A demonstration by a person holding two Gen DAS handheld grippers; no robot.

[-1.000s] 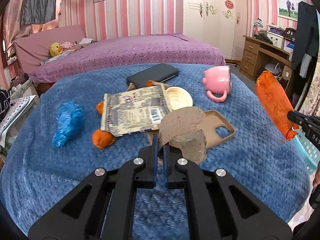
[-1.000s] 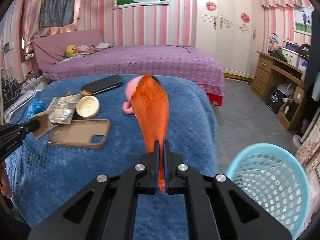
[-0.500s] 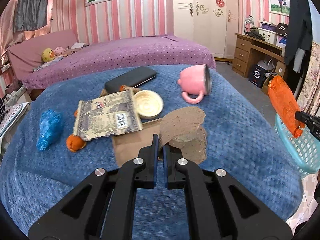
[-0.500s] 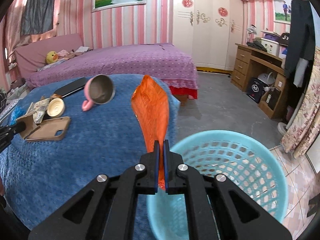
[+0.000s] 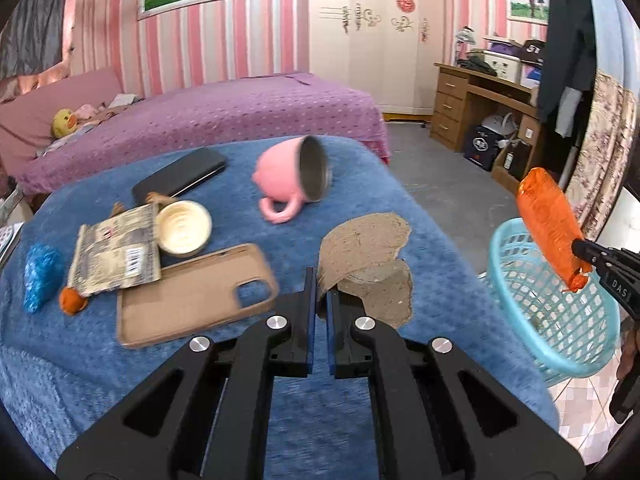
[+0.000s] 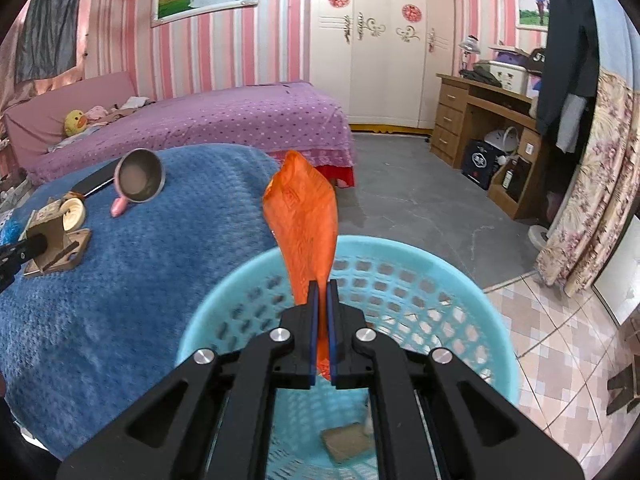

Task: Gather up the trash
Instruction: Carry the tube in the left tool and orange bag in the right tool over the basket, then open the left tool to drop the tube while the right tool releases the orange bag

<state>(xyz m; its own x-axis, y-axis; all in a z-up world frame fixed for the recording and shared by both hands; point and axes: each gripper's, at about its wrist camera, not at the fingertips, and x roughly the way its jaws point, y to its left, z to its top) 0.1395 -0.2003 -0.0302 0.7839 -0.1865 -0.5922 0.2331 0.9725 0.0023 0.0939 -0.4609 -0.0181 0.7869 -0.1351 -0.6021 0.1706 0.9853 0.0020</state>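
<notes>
My left gripper (image 5: 319, 280) is shut on a torn piece of brown cardboard (image 5: 366, 254), held above the blue blanket (image 5: 100, 360) near its right edge. My right gripper (image 6: 319, 292) is shut on an orange plastic wrapper (image 6: 306, 220), which stands up over the near rim of the light blue basket (image 6: 460, 276). In the left wrist view the same orange wrapper (image 5: 550, 222) hangs over the basket (image 5: 560, 320) at the far right. A brown scrap (image 6: 346, 442) lies on the basket's bottom.
On the blanket lie a tan phone case (image 5: 192, 292), a printed packet (image 5: 114, 248), a cream lid (image 5: 183, 227), a blue crumpled wrapper (image 5: 40, 270), orange peel (image 5: 71, 300), a black phone (image 5: 180, 176) and a tipped pink mug (image 5: 294, 176). A purple bed (image 6: 208, 120) and wooden desk (image 6: 488, 112) stand behind.
Both grippers have swung to the right with their loads. The right gripper now holds the orange wrapper over the basket; the left has carried the cardboard off the phone case toward the blanket's right edge.
</notes>
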